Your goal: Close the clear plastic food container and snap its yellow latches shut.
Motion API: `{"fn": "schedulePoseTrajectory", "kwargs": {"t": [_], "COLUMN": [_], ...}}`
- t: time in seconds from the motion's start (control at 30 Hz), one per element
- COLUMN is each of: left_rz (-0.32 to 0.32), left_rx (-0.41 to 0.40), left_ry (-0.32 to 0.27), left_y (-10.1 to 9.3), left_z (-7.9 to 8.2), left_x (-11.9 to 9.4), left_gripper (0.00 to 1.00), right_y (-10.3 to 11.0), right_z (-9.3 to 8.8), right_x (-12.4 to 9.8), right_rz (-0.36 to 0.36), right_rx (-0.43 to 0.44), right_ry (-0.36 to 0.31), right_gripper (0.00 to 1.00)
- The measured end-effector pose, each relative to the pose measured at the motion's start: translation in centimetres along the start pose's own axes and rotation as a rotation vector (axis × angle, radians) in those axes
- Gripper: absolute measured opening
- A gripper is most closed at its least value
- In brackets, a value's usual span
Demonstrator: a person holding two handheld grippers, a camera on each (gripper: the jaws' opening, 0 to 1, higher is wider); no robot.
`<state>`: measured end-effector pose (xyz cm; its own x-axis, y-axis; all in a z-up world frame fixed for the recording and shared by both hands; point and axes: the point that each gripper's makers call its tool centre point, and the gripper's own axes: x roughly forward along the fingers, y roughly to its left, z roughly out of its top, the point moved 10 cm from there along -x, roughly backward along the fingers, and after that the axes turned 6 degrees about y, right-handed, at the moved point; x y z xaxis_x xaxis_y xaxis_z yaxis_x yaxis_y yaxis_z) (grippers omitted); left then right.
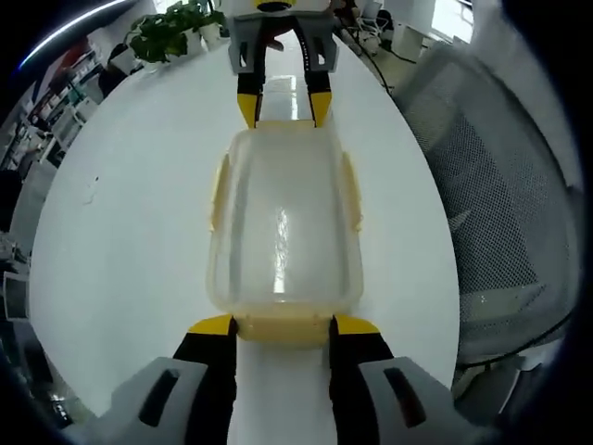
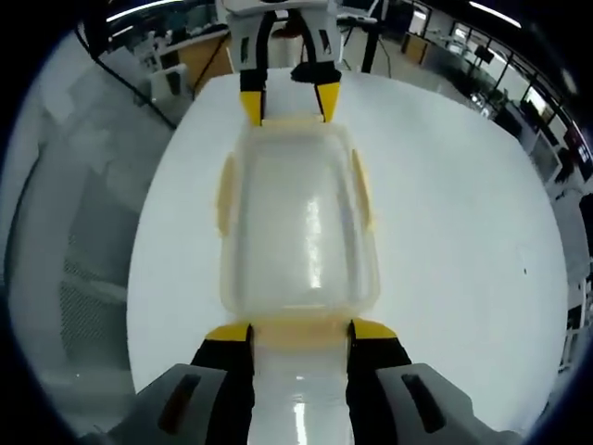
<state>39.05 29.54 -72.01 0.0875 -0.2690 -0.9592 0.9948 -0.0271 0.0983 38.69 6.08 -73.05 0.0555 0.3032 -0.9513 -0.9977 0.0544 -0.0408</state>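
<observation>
Both grippers' (image 1: 283,326) (image 2: 301,332) fingers spread at container (image 1: 283,232) ends on white table (image 1: 120,232); office beyond.

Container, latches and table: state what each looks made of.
Container: clear, slightly cloudy plastic; the table shows through it and it glints. Latches: opaque pale yellow plastic, matte. Table: smooth white top, laminate or painted, mildly glossy with a reflection.

Opposed close views, facing across shared container (image 1: 283,232) (image 2: 298,222), seemingly level.
</observation>
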Motion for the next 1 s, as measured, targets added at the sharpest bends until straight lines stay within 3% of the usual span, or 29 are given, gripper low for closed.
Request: {"fn": "schedulePoseTrajectory", "kwargs": {"t": [0.57,1.0], "left_rz": [0.017,0.008], "left_rx": [0.012,0.021], "left_ry": [-0.024,-0.029], "left_y": [-0.5,-0.8], "left_z": [3.6,7.3], "left_x": [-2.5,-2.7], "left_gripper": [0.38,0.38], "right_y": [0.8,1.2], "right_z": [-2.2,-5.0], "right_x": [-4.0,-6.2], "right_rz": [-0.016,-0.009], "right_rx": [-0.002,0.005], "right_ry": [-0.020,-0.006], "right_gripper": [0.36,0.36]}}
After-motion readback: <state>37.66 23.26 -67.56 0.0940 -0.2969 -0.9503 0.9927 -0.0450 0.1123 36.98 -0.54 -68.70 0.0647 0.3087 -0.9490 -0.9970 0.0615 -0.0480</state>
